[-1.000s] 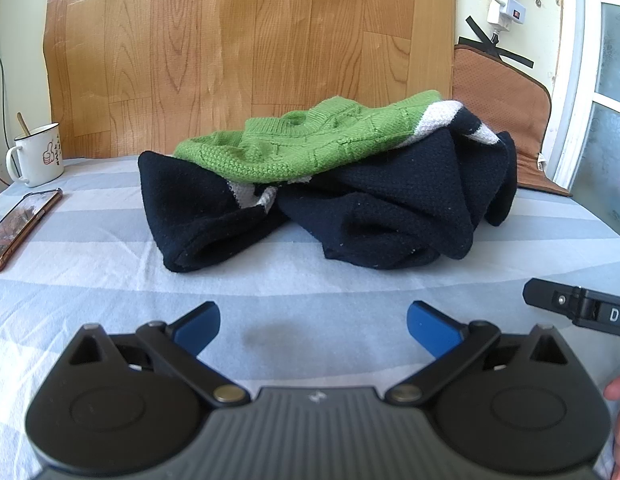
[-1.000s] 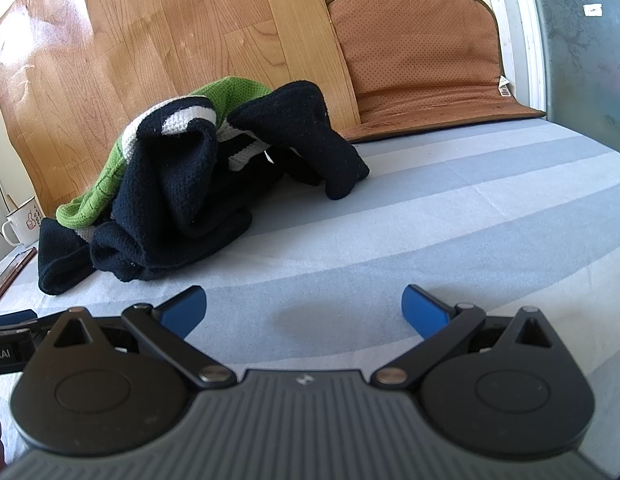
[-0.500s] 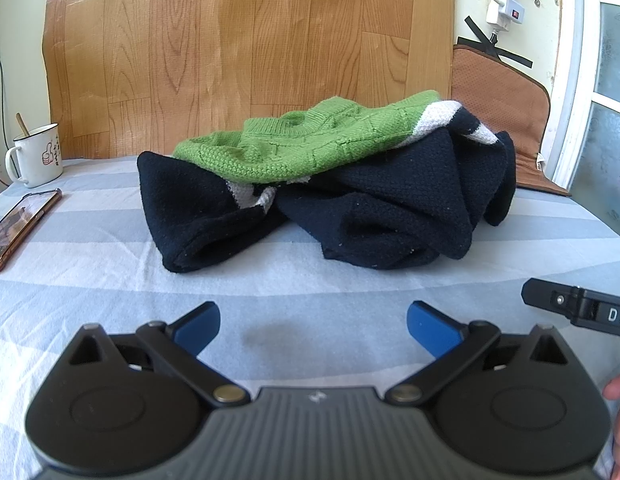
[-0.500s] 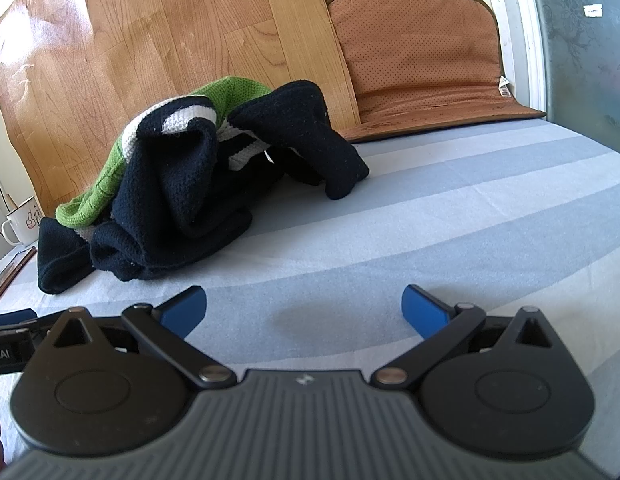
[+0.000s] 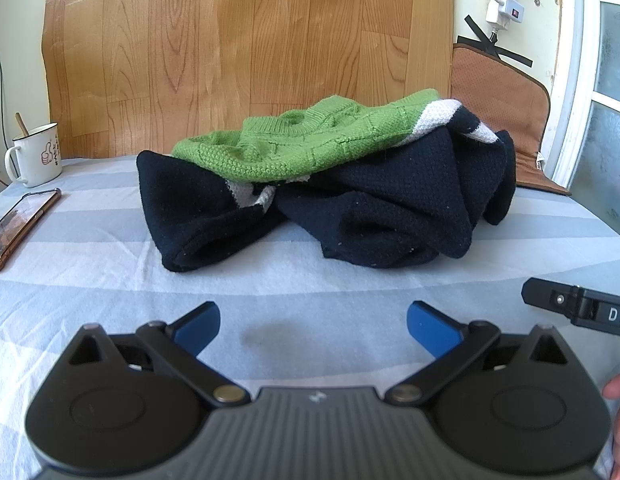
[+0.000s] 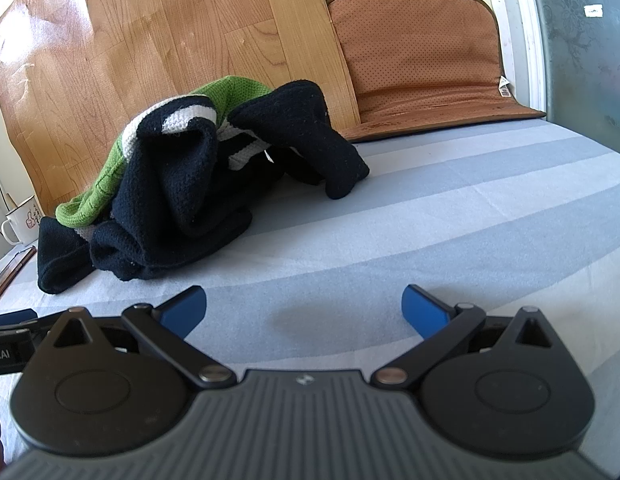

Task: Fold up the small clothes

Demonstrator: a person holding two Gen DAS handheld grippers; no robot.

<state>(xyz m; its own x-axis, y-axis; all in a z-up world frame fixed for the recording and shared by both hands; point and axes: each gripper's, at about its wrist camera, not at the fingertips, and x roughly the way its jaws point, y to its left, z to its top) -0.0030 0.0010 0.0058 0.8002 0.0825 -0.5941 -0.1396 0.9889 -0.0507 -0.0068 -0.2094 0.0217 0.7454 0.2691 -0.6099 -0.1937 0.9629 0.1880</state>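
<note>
1. The step in hand looks like the first reach: the knitted sweater (image 5: pixel 330 196), green, white and navy, lies in a crumpled heap straight ahead of the left hand-held gripper (image 5: pixel 313 325) and ahead and to the left of the right hand-held gripper (image 6: pixel 303 312).
2. To do it well, I would pick an outer edge, such as the navy cuff (image 6: pixel 344 176) sticking out on the right gripper's side, and lift it clear so the garment can be spread flat before any fold.
3. Keep clear of the phone (image 5: pixel 19 228) and mug (image 5: pixel 37 156) far to the left.
4. Both hand-held grippers are spread wide with nothing between the blue pads, low over the striped sheet (image 6: pixel 450 208), apart from the sweater.
</note>
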